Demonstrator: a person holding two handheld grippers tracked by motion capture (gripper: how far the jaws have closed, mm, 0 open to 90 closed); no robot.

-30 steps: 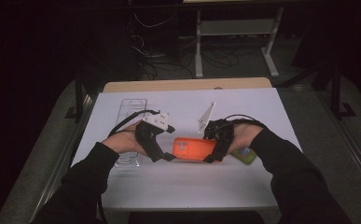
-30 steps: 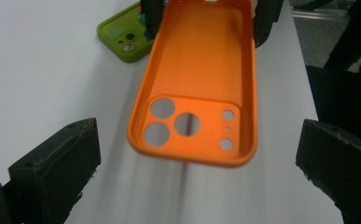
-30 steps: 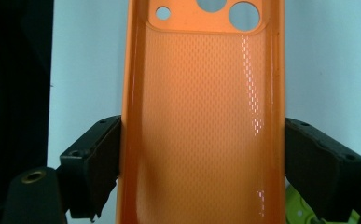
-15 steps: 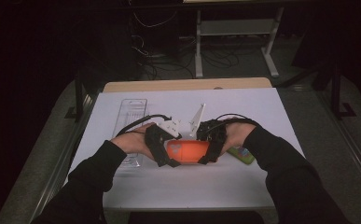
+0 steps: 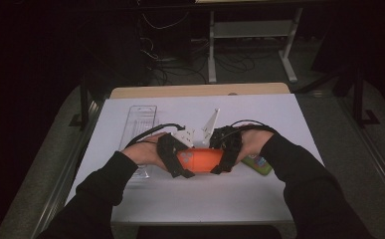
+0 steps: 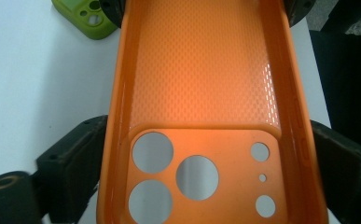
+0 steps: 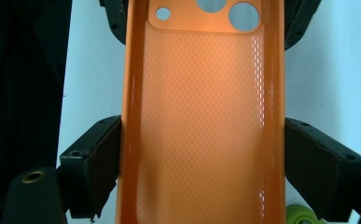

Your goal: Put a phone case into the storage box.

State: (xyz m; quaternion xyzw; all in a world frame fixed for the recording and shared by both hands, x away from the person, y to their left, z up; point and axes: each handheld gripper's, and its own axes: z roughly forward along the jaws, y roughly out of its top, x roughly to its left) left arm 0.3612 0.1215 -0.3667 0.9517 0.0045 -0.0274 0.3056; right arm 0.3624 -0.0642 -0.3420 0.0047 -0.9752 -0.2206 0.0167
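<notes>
White tabletop [image 5: 289, 124], dark room beyond. Orange phone case [image 5: 202, 159]: centre, bridged between your grippers. Left gripper [image 6: 201, 186] has just been closing on its camera end; right gripper [image 7: 201, 177] pinches the plain end. Light, bendy, glossy; grip the side walls. Green case [image 5: 257, 164] at 3 o'clock.

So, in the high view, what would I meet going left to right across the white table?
Clear plastic tray → left claw → orange phone case → right claw → green phone case. Both claws grip the orange case by its ends.
</notes>
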